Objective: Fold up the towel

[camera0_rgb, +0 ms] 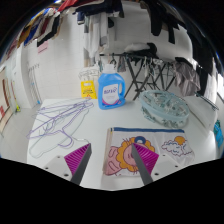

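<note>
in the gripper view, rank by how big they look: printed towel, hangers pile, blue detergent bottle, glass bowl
1. Printed towel, nearest the open gripper, so nearness inflates it.
2. Hangers pile.
3. Glass bowl.
4. Blue detergent bottle, close to the bowl; unsure.

Colours ahead of my fingers
White tabletop (85,125); blue detergent bottle (110,92) with a white label; pale grey-white wire hangers (58,125) at left; a white towel (150,152) printed with pink, blue and orange cartoons; my magenta pads (77,157).

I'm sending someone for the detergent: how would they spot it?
On the white table, look beyond the gripper and the printed towel, toward the far edge. The blue detergent bottle stands upright between the wire hangers and a clear glass dish.
</note>
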